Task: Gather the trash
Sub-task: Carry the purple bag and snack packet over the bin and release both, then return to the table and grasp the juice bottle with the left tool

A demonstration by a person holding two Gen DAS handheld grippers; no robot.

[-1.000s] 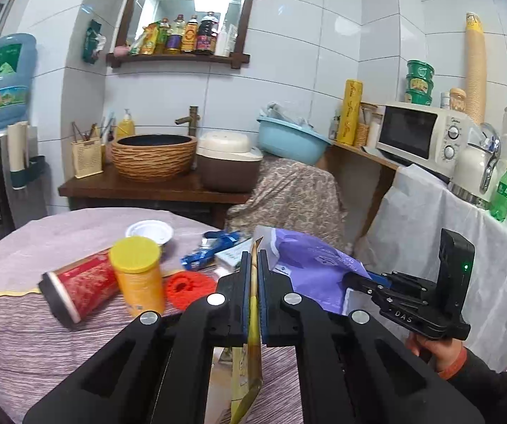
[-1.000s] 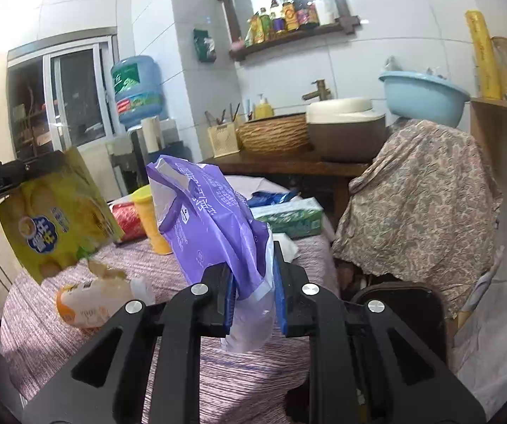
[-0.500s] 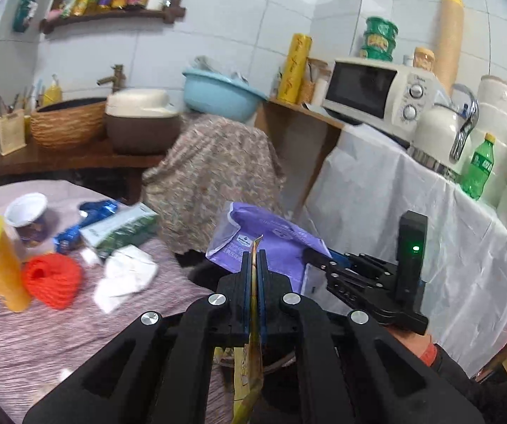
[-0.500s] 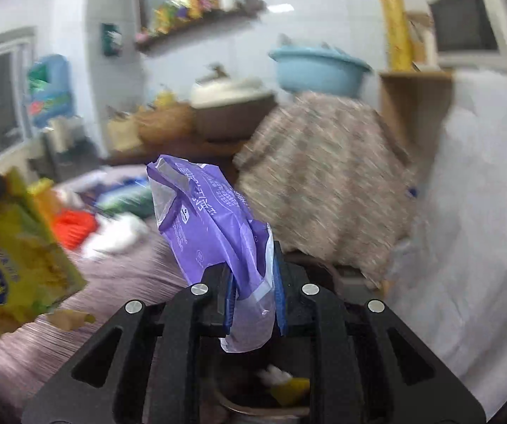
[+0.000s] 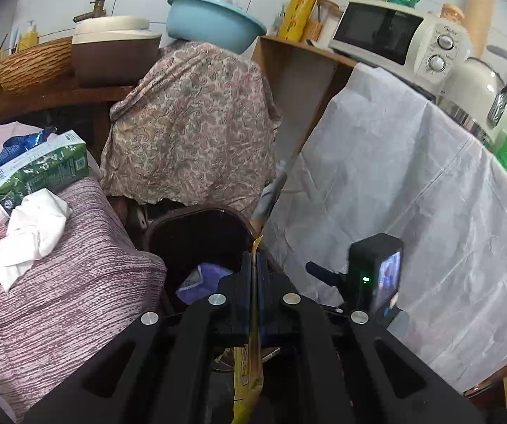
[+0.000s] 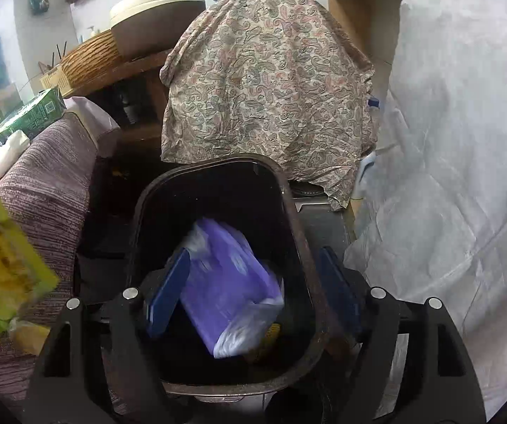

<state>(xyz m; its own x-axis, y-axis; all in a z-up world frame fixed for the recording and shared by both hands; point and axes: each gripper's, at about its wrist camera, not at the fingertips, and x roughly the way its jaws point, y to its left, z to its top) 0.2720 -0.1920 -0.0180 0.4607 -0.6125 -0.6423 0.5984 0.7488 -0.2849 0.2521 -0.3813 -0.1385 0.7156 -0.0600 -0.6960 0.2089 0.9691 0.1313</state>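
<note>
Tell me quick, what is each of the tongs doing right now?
Left tongs: shut on the yellow snack bag.
Right tongs: open, holding nothing; the purple bag is in the trash bin.

My right gripper (image 6: pixel 253 293) has spread its jaws wide; the purple bag (image 6: pixel 228 286) it clamped half a second ago now lies loose inside the dark bin (image 6: pixel 310 247). Both views have swung from the table down over the bin.
</note>
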